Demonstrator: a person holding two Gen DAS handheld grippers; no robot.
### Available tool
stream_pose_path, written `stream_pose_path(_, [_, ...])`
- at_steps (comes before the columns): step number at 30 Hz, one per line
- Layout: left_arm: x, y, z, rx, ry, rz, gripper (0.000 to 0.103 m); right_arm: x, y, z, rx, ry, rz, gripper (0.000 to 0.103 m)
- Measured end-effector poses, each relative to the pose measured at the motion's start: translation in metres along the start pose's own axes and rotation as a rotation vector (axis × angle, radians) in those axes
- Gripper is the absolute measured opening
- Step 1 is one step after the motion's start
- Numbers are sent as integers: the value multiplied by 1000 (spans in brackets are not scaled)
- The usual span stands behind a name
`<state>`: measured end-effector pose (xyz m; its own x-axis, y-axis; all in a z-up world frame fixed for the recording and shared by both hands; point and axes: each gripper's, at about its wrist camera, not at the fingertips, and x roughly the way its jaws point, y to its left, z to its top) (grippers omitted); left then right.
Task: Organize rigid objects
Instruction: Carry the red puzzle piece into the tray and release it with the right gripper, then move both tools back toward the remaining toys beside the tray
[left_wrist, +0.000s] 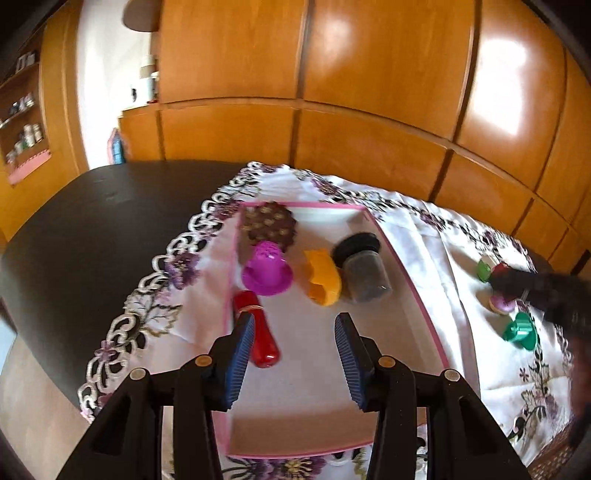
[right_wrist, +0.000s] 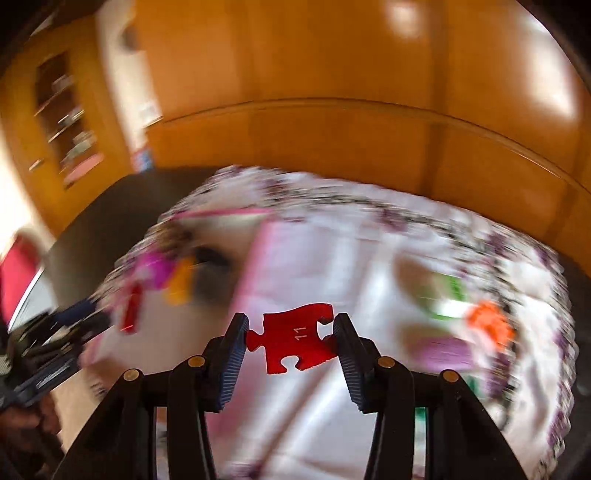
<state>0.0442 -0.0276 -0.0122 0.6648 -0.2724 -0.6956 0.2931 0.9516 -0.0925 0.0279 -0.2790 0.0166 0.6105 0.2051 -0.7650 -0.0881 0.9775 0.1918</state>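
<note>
Here the left hand-held gripper (left_wrist: 295, 354) hangs open over the pink-edged tray (left_wrist: 424, 306), clasping nothing. Inside the tray, left to right, lie a red tube (left_wrist: 264, 343), a magenta cup (left_wrist: 266, 271), an orange piece (left_wrist: 323, 282) and a dark jar (left_wrist: 364, 271). Right of the tray, the right hand-held gripper (right_wrist: 291, 343) pinches a red puzzle piece (right_wrist: 295, 341) above the floral cloth (right_wrist: 369, 258).

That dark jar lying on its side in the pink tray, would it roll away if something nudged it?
Probably. The jar lies on its side and looks round, so a sideways push would likely roll it. The orange piece next to it might stop it one way. It looks full, so perhaps heavy for its size.
</note>
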Motion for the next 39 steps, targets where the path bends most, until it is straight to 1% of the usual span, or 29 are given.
stream_pose_path(3, [-4, 12, 1, -23, -9, 13, 46, 25, 52, 0, -132, 84, 108, 48])
stream_pose_path(5, [-5, 20, 0, -40, -7, 21, 46, 44, 79, -2, -213, 141, 120, 48])
stream_pose_path(8, [-4, 31, -3, -63, -2, 31, 46, 76, 99, -1, -287, 194, 65, 48])
stream_pose_path(9, [-4, 33, -3, -68, 0, 34, 46, 91, 98, 2, -291, 215, 24, 48])
stream_pose_path(11, [-3, 39, -4, -81, 3, 40, 46, 118, 87, 7, -260, 243, -69, 48])
stream_pose_path(13, [-4, 43, -5, -87, 1, 47, 46, 133, 73, 14, -220, 244, -132, 47])
stream_pose_path(15, [-3, 45, -6, -93, 2, 54, 48, 139, 65, 19, -197, 228, -155, 47])
stream_pose_path(17, [-2, 48, -6, -98, 5, 59, 48, 142, 62, 22, -181, 217, -149, 47])
stream_pose_path(21, [-1, 49, -6, -100, 4, 62, 50, 137, 61, 20, -180, 213, -131, 50])
stream_pose_path(25, [-1, 45, -5, -91, 1, 61, 51, 112, 68, 23, -179, 147, -90, 55])
stream_pose_path(28, [-4, 41, -4, -77, -7, 57, 51, 92, 67, 28, -161, 91, -78, 56])
stream_pose_path(33, [-9, 33, 0, -48, -21, 54, 51, 54, 57, 35, -114, 3, -90, 56])
stream_pose_path(36, [-12, 26, 1, -29, -23, 49, 52, 38, 42, 40, -75, -32, -104, 56])
stream_pose_path(37, [-12, 24, 1, -21, -24, 48, 54, 31, 37, 40, -64, -40, -110, 56])
stream_pose_path(39, [-14, 18, 2, -5, -25, 43, 55, 18, 22, 41, -38, -63, -138, 56])
